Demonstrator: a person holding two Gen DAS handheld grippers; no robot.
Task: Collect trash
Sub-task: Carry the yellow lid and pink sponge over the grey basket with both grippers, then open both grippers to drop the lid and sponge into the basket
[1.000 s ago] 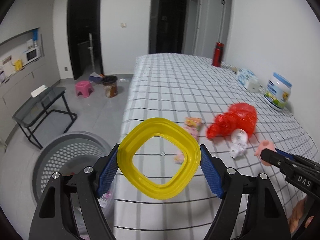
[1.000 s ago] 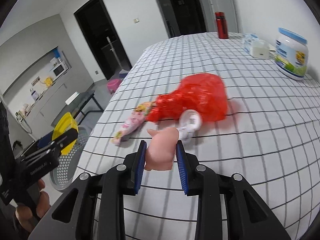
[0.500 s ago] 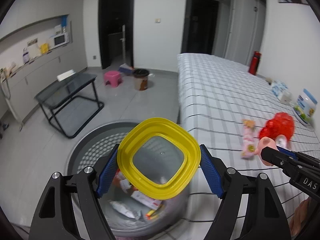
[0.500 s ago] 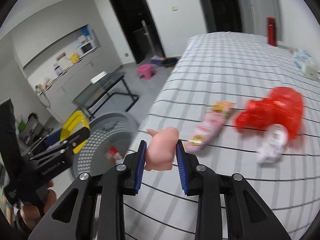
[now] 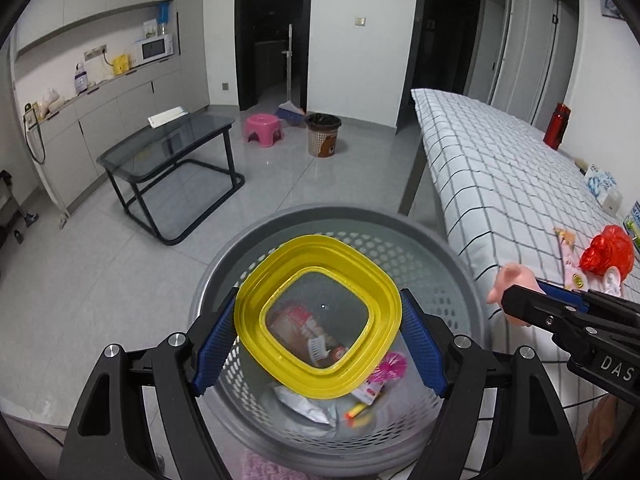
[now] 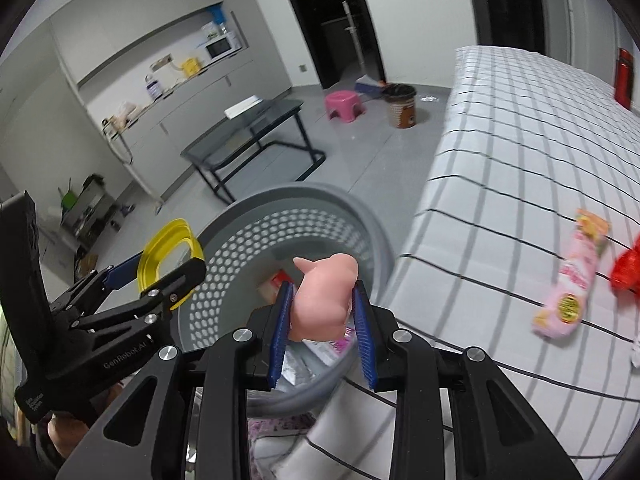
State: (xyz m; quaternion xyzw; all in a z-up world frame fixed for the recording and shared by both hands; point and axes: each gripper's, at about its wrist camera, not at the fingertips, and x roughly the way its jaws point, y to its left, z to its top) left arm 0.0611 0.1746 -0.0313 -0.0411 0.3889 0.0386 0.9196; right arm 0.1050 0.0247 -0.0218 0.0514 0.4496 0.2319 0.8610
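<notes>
Both grippers had swung from the bed (image 5: 500, 168) to over the basket (image 5: 348, 220): left gripper (image 5: 320, 334) clamping the yellow lid (image 5: 256, 320), right gripper (image 6: 322, 320) pinching the pink toy (image 6: 324, 296), ready for release.

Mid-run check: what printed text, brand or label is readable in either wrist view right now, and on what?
"DAS", letters cut off at the frame edge: on the right gripper body, left wrist view.
"GenRobot.AI": on the left gripper body, right wrist view.
Small print lower on that same body: too small to read.
Pink snack wrapper on the checked bed: print blurred, unreadable.
Counter packages: too small to read.
</notes>
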